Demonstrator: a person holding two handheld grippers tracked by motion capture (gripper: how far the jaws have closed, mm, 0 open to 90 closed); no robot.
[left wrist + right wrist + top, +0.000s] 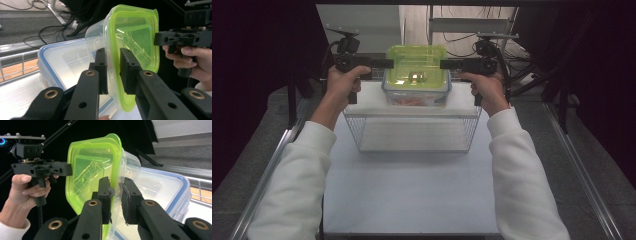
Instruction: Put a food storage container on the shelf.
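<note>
The translucent lime-green plastic lid (417,65) sits on a clear, colourless plastic container (93,37), and beneath it the larger clear plastic storage box (417,95) carries a blue-edged lid rim (48,66) with orange contents (409,101) visible through its wall. The left two-jaw gripper (388,63) and the right two-jaw gripper (445,64) are matte black with brass-coloured pivot bushings (90,73), and the person's long sleeves (302,175) are plain white. The wire basket (412,135) is white, the tabletop (412,195) is plain pale grey-white with silver metal edge rails (267,175), and the surrounding floor (242,165) is speckled dark grey.
</note>
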